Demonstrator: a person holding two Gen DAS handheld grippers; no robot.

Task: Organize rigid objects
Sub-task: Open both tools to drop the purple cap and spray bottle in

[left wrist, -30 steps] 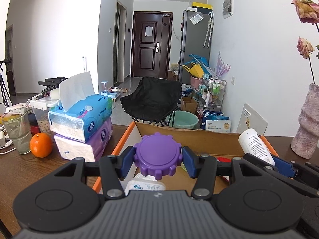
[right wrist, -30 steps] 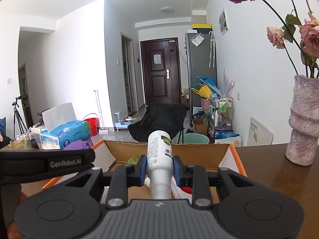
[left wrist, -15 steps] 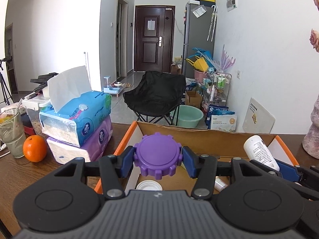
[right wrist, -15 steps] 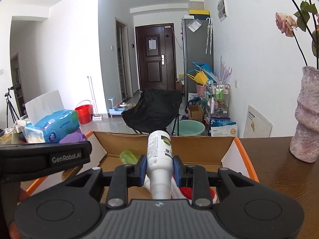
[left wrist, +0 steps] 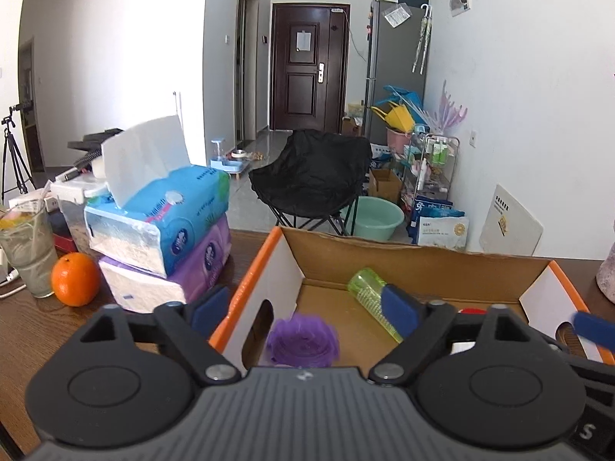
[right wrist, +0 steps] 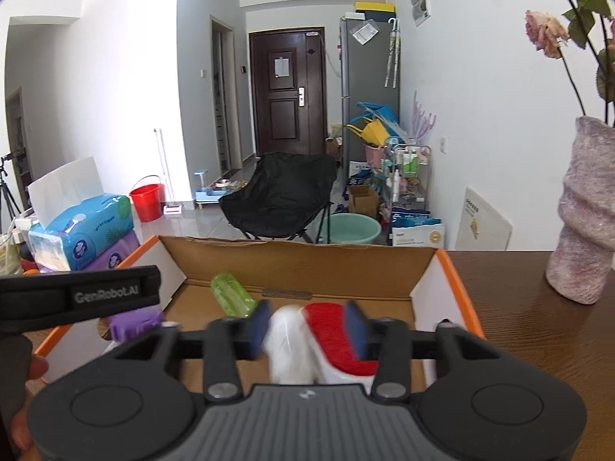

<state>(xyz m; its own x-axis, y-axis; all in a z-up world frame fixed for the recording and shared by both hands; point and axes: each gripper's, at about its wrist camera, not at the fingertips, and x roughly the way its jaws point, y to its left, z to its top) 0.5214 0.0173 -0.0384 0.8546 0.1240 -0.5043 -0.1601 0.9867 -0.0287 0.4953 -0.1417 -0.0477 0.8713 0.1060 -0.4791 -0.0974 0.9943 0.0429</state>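
Observation:
An open cardboard box with orange edges stands on the brown table. My left gripper hangs over its left part with its jaws opening. A blurred purple lid drops free below them, touching neither pad. Over the box's middle, my right gripper also has its jaws opening. A blurred white bottle falls loose between its pads. In the box lie a green cup and a red-and-white item.
Two stacked tissue packs, an orange and a glass of drink stand left of the box. A pink vase with dried roses is on the table at the right. Beyond the table are a black chair and floor clutter.
Both grippers have opened. The left let go of the purple lid and the right let go of the white bottle; both things now drop into the box.

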